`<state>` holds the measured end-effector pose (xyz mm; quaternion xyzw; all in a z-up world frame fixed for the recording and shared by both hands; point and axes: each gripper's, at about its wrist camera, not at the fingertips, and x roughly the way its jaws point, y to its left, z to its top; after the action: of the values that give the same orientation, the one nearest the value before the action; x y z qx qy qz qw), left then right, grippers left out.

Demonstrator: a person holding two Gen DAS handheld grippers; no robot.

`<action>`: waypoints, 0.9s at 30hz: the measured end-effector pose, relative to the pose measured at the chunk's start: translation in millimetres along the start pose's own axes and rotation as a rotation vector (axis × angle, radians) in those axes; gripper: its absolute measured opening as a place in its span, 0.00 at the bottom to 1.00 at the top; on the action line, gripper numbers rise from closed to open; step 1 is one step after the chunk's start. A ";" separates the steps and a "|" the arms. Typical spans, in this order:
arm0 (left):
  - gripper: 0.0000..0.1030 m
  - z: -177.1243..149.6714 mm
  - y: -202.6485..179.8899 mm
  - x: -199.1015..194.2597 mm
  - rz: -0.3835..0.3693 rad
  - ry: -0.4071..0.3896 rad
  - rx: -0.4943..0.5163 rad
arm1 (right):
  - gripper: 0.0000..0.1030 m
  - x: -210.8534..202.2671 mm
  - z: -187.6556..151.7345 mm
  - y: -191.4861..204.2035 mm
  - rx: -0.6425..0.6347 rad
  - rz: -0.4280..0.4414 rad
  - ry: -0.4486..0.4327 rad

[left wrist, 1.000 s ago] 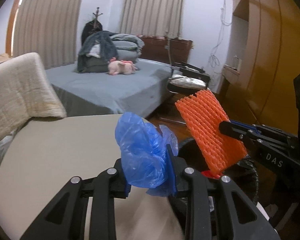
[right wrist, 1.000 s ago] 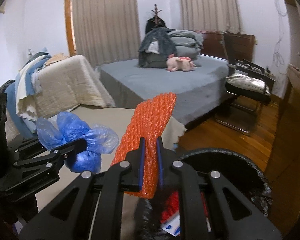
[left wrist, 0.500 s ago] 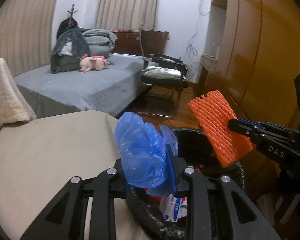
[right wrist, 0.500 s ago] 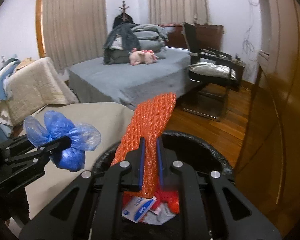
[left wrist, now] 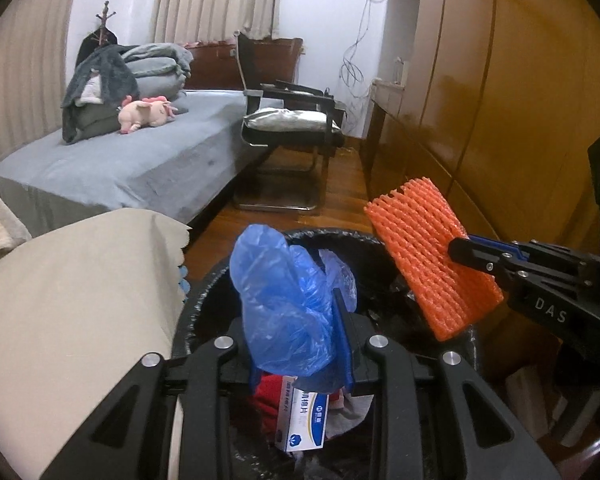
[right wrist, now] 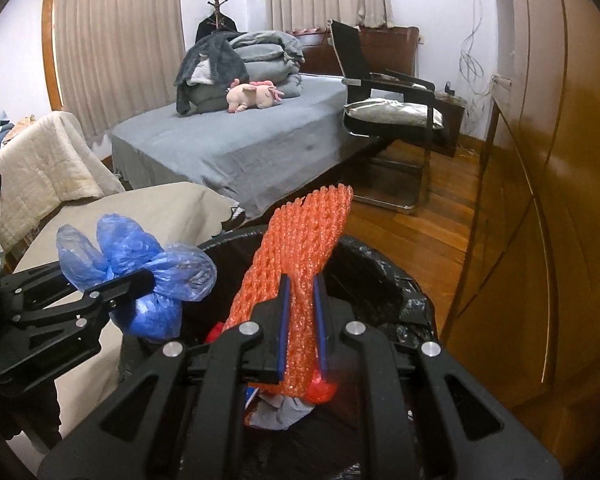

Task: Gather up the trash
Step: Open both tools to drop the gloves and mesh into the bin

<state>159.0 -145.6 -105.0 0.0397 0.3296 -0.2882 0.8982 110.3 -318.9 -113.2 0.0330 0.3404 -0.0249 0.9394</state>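
The bed (left wrist: 148, 160) and the chair (left wrist: 288, 120) fill the far room, and the beige-covered tabletop (left wrist: 72, 280) sits on your left; none of it matters for this step. What matters is the black-lined trash bin (left wrist: 340, 240) directly beneath both of your tools, already holding a white and blue box (left wrist: 304, 420) and some red and grey scraps.

Your left gripper (left wrist: 300, 360) has its fingers pinching the crumpled blue plastic bag (left wrist: 284, 300), which bulges up and forward over the bin's opening. Your right gripper (right wrist: 300, 320) has its fingers pressed close on the orange foam net sleeve (right wrist: 300, 260), squeezing it flat at the waist while the free end stands up past the fingertips. Both pieces look to be carried over the bin so that a release would drop them inside rather than on the floor; I judge the drop is the step in hand, not yet done.

The left wrist view shows the box and its label clearly, plus the net sleeve's broad flat face. The right wrist view shows instead the sleeve edge-on, the blue bag from the side, and the folded quilt (right wrist: 40, 168) beyond the tabletop
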 end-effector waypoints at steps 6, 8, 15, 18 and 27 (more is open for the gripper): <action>0.28 0.2 -3.1 12.9 -0.002 0.017 0.001 | 0.10 4.1 -3.7 -10.1 0.008 -0.008 0.010; 0.28 4.2 -2.7 19.8 -0.003 0.022 0.003 | 0.10 5.9 -5.2 -11.5 0.009 -0.010 0.014; 0.36 5.9 -2.5 29.5 -0.019 0.044 -0.002 | 0.23 15.5 -9.4 -13.7 0.023 -0.035 0.041; 0.57 4.8 1.2 29.3 -0.025 0.040 -0.013 | 0.46 15.5 -12.9 -16.6 0.026 -0.047 0.041; 0.85 0.0 23.6 5.3 0.043 0.014 -0.025 | 0.90 -2.0 -14.6 -18.3 0.044 -0.048 0.014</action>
<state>175.1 -128.7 -111.1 0.0377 0.3383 -0.2643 0.9024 98.2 -336.0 -123.9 0.0454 0.3471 -0.0549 0.9351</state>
